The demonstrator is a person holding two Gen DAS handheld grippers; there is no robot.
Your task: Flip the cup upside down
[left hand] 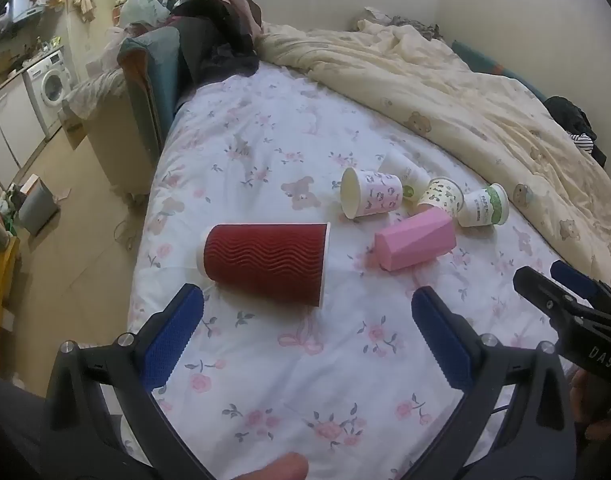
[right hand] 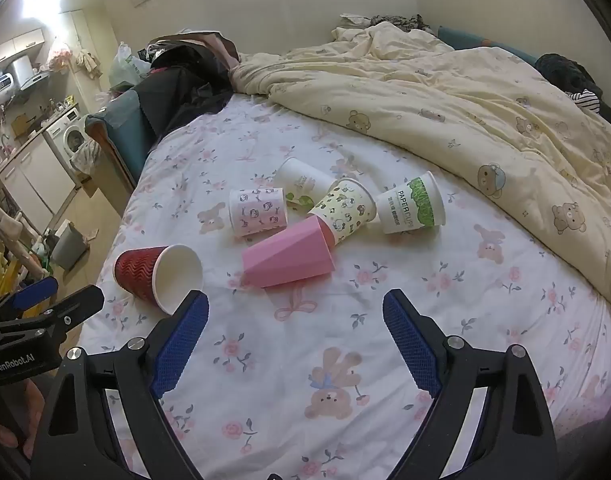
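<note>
A red ribbed paper cup [left hand: 265,262] lies on its side on the floral bedsheet [left hand: 265,360], mouth to the right; it also shows in the right wrist view [right hand: 157,276]. A pink faceted cup [left hand: 415,243] [right hand: 289,258] lies on its side beyond it. Several printed paper cups [left hand: 371,198] [right hand: 259,211] lie tipped in a cluster behind. My left gripper [left hand: 307,304] is open and empty, just short of the red cup. My right gripper [right hand: 295,312] is open and empty, just short of the pink cup, its left finger near the red cup's mouth.
A cream bear-print quilt [left hand: 445,80] is bunched along the bed's far and right side. Dark clothes [left hand: 221,40] are piled at the headboard end. The bed's left edge drops to the floor [left hand: 77,240], with a grey bin [left hand: 37,208] and a washing machine [left hand: 51,84].
</note>
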